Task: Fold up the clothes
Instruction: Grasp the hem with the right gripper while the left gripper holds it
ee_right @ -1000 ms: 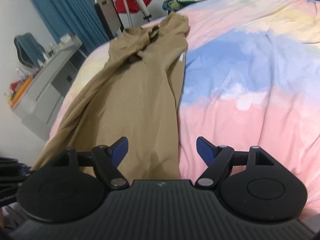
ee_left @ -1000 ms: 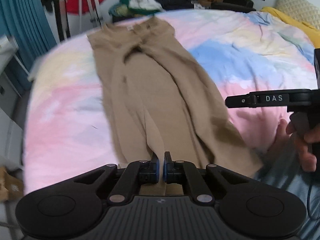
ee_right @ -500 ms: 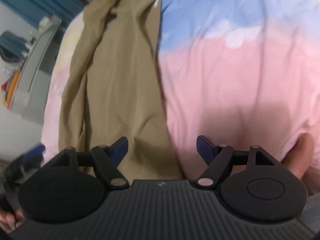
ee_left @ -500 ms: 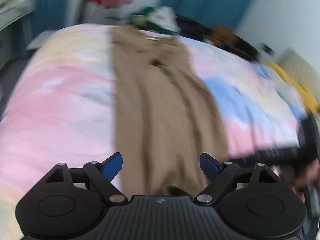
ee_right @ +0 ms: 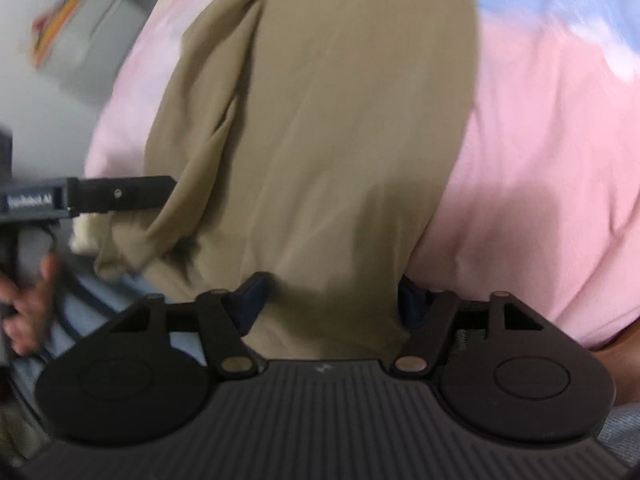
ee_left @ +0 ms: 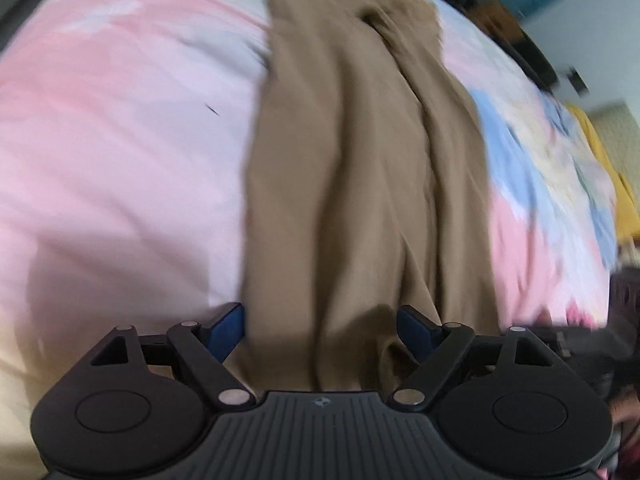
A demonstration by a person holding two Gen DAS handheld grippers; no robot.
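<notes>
Two handheld grippers, black bodies with blue finger pads

The left gripper (ee_left: 320, 330) has a dark grey ribbed housing with a small logo, two round black discs at its sides, black linkage bars with silver rivets, and blue pads (ee_left: 224, 330) on the fingers. The right gripper (ee_right: 330, 300) has the same build: ribbed grey housing, black discs, silver rivets, dark blue pads (ee_right: 252, 292). In the right wrist view the left gripper shows from the side as a flat black bar with one small screw and a blurred white label.
</notes>
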